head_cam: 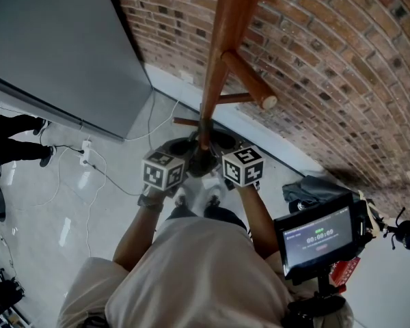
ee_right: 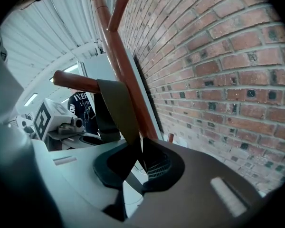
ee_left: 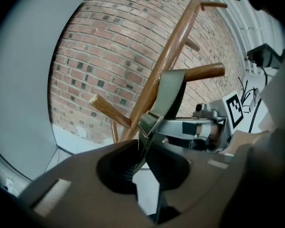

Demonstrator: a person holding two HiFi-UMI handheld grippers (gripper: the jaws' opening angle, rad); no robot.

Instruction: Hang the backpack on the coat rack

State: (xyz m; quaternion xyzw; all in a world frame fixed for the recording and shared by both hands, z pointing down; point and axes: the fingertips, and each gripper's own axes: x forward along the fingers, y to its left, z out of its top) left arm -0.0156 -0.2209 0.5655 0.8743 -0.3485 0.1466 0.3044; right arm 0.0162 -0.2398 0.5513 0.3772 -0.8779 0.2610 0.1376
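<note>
The backpack's olive strap [ee_left: 170, 91] is looped over a wooden peg [ee_left: 204, 71] of the coat rack [head_cam: 222, 33], sitting at the pole end of the peg, not out at its tip. From there the strap drops down, past a metal buckle [ee_left: 149, 122], right into the grippers.

The left gripper [ee_left: 141, 158] has its jaws only a little apart. The strap runs edge-on between them, with a sliver of pale floor showing beside it. Same deal with the right gripper [ee_right: 138, 163]: a narrow gap, the webbing passing down through it, and light visible next to it, so neither one looks properly clamped.

From the head view both grippers sit side by side against the pole, one on each side of it, marker cubes facing up. The bag itself I can't really make out — only the strap shows clearly.

The rack stands close to a brick wall [head_cam: 342, 67], and a small screen [head_cam: 318, 236] sits off to the person's right.
</note>
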